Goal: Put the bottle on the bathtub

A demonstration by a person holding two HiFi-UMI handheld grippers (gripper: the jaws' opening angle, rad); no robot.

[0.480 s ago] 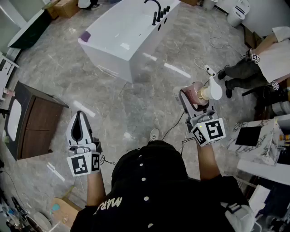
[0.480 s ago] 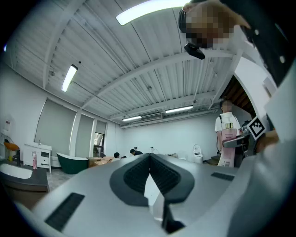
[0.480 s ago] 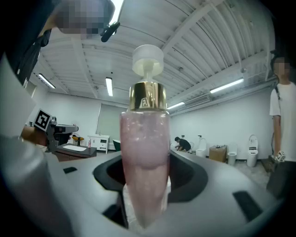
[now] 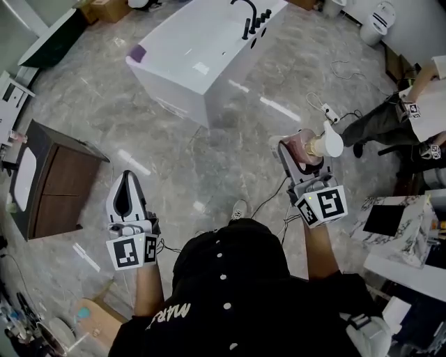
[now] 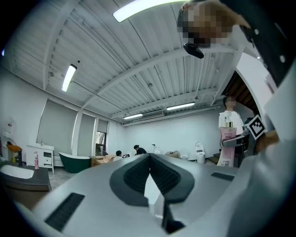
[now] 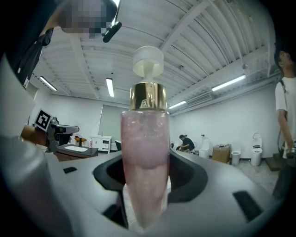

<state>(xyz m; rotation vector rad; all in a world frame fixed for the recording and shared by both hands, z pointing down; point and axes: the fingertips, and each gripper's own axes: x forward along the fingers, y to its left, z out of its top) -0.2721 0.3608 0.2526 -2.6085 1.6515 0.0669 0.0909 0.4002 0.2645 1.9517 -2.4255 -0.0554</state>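
Observation:
A pink pump bottle (image 6: 144, 152) with a gold collar and white pump head stands clamped in my right gripper (image 4: 302, 155), whose jaws are shut on its body. In the head view the bottle (image 4: 315, 146) lies sideways over the marble floor, right of centre. The white bathtub (image 4: 202, 52) with a black faucet (image 4: 245, 15) stands on the floor well ahead, at the top centre. My left gripper (image 4: 125, 197) hangs at the lower left with its jaws shut on nothing. In the left gripper view, the bottle (image 5: 227, 146) shows far right.
A dark wood vanity cabinet (image 4: 49, 185) with a white basin stands at the left. A power strip and cables (image 4: 326, 111) lie on the floor near a seated person's legs (image 4: 376, 122). Marble blocks (image 4: 401, 223) stand at the right. A green tub (image 5: 76, 163) stands against the far wall.
The view has shifted slightly toward the bathtub. Both grippers hold nearly the same pose, the right still carrying the bottle.

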